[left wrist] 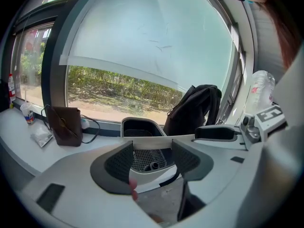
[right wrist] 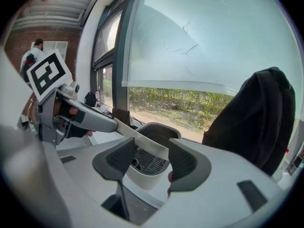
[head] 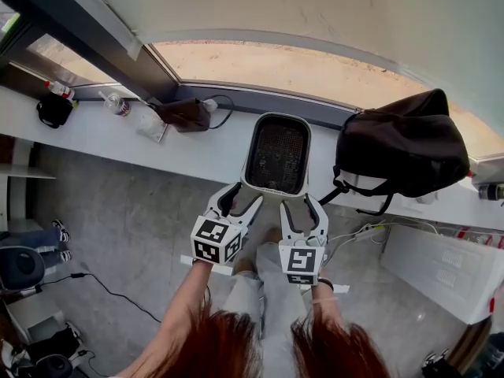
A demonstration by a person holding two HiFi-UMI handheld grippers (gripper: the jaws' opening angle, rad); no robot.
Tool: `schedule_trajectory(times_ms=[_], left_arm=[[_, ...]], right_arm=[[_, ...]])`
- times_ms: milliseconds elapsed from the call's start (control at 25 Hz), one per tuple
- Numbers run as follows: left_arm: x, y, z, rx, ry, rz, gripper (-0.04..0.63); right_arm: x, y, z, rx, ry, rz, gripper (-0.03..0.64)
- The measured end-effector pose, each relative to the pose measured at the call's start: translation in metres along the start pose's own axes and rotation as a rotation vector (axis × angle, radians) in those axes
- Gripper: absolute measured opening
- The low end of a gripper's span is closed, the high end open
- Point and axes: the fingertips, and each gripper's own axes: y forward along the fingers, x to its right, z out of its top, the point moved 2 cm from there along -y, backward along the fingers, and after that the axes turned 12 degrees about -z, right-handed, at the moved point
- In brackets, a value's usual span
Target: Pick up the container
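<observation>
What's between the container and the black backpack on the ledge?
Nothing: only a bare strip of white ledge separates container and backpack, seen in the head view.

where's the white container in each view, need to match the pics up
Head view: the white container sits at centre, just below the window.
Left gripper view: lower centre.
Right gripper view: lower centre, slightly left.
Shared landmark: the black backpack, right of the container in all three.
</observation>
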Motion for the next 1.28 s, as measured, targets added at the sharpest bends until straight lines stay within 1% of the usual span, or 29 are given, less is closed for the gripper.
schedule_trajectory(times_ms=[160,360,480,640,760,920,1120,1200,1280], left_arm=[[0.0,0.002,0.008,-0.006,0.001,-0.004,0.249],[-0.002,0.003,0.024,0.007,0.002,-0.009,0.25],[-0.004,0.005,0.033,0.011,0.004,-0.011,0.25],[-0.004,0.01,0.042,0.013,0.027,-0.015,0.25],[-0.006,0.011,0.049,0.017,0.045,-0.016,0.25],[-0.007,0.014,0.057,0.022,0.078,-0.011,0.25],[-0.008,0.016,0.064,0.027,0.119,-0.016,0.25],[-0.008,0.015,0.067,0.026,0.161,-0.012,0.25],[-0.006,0.014,0.067,0.012,0.235,0.003,0.249]], right_arm=[[0.003,0.001,0.008,0.028,-0.073,-0.007,0.219],[0.006,0.001,0.014,0.013,-0.2,-0.03,0.219],[0.01,0.01,0.015,0.041,-0.269,-0.06,0.219],[0.013,0.024,0.023,0.071,-0.331,-0.089,0.219],[0.012,0.034,0.03,0.083,-0.347,-0.09,0.219],[0.015,0.041,0.039,0.083,-0.31,-0.096,0.218],[0.017,0.045,0.045,0.094,-0.336,-0.104,0.218],[0.019,0.046,0.046,0.101,-0.353,-0.112,0.201],[0.02,0.047,0.047,0.106,-0.368,-0.116,0.181]])
